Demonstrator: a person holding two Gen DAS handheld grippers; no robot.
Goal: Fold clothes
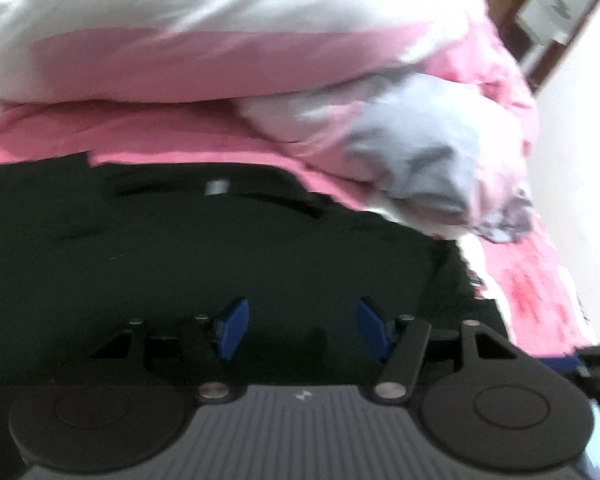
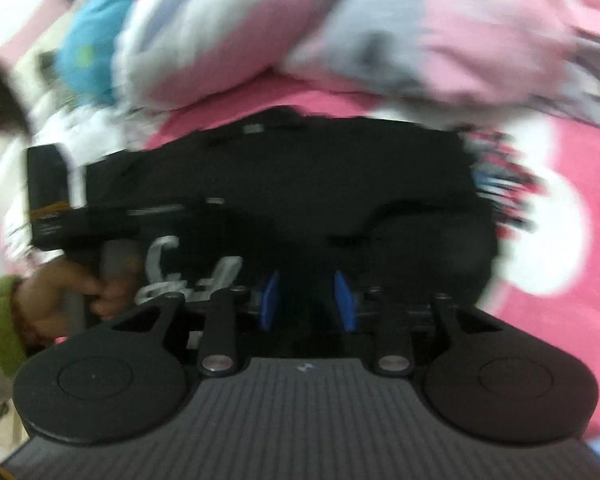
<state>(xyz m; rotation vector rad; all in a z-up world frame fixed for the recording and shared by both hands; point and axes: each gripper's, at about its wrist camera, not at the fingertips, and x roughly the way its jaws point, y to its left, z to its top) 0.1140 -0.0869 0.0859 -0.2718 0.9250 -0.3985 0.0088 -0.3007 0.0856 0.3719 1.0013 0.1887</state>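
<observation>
left wrist view shows the left gripper (image 1: 302,328) spread apart over the black garment (image 1: 220,248) at lower centre, right gripper (image 2: 306,300) likewise parted and empty, so the fold seems between grasps, next needing a hem pinch.

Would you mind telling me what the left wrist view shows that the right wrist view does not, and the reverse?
Only the left wrist view shows a brown-framed door at the upper right. Only the right wrist view shows the person's left hand in a green cuff, white lettering on the garment, and a blue pillow. Both show the black garment, the pink sheet, the rumpled duvet, and open blue-padded jaws.
</observation>
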